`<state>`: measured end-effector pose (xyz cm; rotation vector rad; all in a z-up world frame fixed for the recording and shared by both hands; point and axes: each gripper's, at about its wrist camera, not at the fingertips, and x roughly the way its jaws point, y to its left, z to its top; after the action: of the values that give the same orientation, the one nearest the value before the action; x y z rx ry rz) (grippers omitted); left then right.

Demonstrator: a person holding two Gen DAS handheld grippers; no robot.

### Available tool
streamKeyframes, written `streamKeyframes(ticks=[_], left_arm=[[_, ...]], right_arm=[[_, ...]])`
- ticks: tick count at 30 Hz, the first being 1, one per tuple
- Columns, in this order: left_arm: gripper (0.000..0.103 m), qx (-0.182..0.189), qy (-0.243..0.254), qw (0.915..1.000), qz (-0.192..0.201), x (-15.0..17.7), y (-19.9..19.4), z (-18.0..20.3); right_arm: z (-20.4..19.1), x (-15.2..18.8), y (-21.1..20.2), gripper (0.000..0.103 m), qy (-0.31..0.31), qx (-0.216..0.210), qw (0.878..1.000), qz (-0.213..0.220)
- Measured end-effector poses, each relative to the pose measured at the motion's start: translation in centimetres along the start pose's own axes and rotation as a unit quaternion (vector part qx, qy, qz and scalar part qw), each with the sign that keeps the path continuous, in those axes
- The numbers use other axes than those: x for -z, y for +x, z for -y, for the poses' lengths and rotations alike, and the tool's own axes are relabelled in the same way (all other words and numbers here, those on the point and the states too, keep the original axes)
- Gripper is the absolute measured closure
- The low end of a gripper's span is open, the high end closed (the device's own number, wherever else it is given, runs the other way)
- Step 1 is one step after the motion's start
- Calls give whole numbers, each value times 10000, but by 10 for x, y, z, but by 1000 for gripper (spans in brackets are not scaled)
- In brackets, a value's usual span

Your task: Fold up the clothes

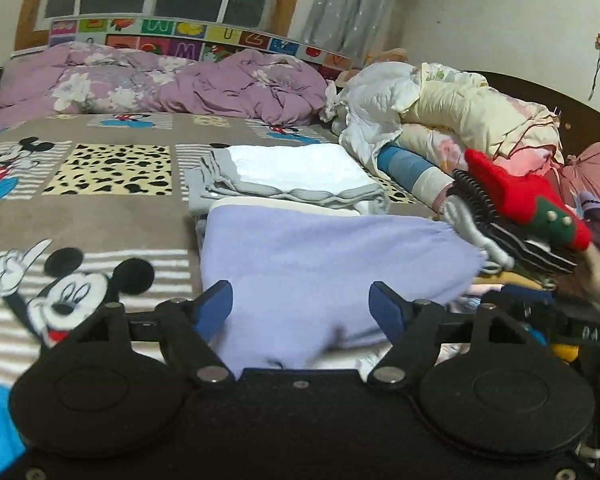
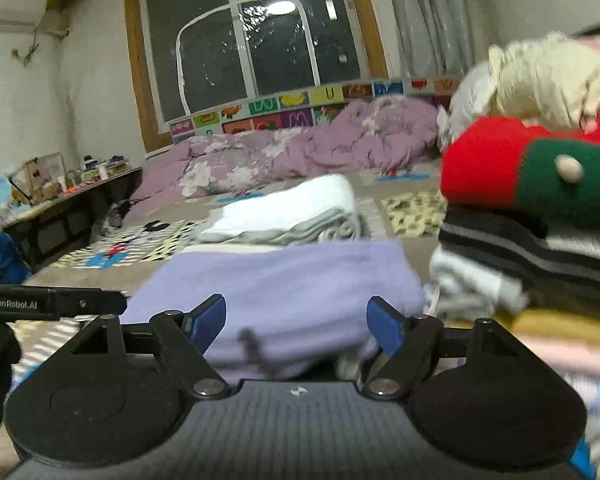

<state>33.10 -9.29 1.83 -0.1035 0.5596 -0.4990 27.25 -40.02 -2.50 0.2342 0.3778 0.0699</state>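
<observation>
Clothes cover the right side of a wide bed (image 1: 100,216) spread with a brown cartoon-mouse blanket, in a white-walled bedroom with a dark, wood-framed window (image 2: 244,40) and pale curtains (image 1: 340,4). Rumpled lilac floral bedding (image 1: 160,80) lies along the alphabet-tile headboard (image 1: 188,38), and a cluttered low table (image 2: 64,196) stands beside the bed in the right wrist view. Cream and white quilts (image 1: 440,108) are heaped at the far right, above an unsorted pile topped by a red and green knit (image 1: 528,200) resting on a black-and-grey striped garment (image 1: 496,228). Mid-bed, a folded white and grey stack (image 1: 296,180) sits just behind a folded lavender garment (image 1: 324,260) lying flat on the blanket. Left gripper (image 1: 301,304) and right gripper (image 2: 296,320) both hover at the lavender garment's near edge, jaws spread wide with cloth showing between the blue pads, neither pinching it.
</observation>
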Motion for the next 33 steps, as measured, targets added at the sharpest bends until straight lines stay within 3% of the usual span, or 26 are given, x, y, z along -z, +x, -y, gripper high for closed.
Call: streamKeyframes(ticks=[3, 5, 8, 13, 16, 21, 27, 33], left_arm=[[21, -163, -125, 9998, -63, 1, -21, 11], [8, -234, -256, 9994, -91, 2, -36, 17], [3, -416, -272, 9987, -70, 3, -55, 31], [0, -1028, -5, 9947, 56, -1, -81, 58], [0, -1205, 176, 9924, 183, -5, -96, 74], [0, -1589, 389, 9865, 30, -4, -104, 88], [0, -1696, 643, 9834, -54, 6, -110, 100], [0, -1612, 404, 9861, -45, 11, -117, 102]], right_arm=[[-7, 2, -26, 17, 233, -105, 9993, -257], [-14, 1, -41, 10, 340, -152, 9984, -426], [-24, -4, -64, 0, 502, -167, 9968, -592], [-40, -23, -97, 0, 523, 59, 9957, -767], [-47, -33, -110, 0, 403, 247, 9954, -828], [-53, -40, -124, 0, 220, 561, 9939, -926], [-66, -40, -134, 0, -96, 779, 9919, -994], [-73, -42, -141, 0, -130, 912, 9914, -934]])
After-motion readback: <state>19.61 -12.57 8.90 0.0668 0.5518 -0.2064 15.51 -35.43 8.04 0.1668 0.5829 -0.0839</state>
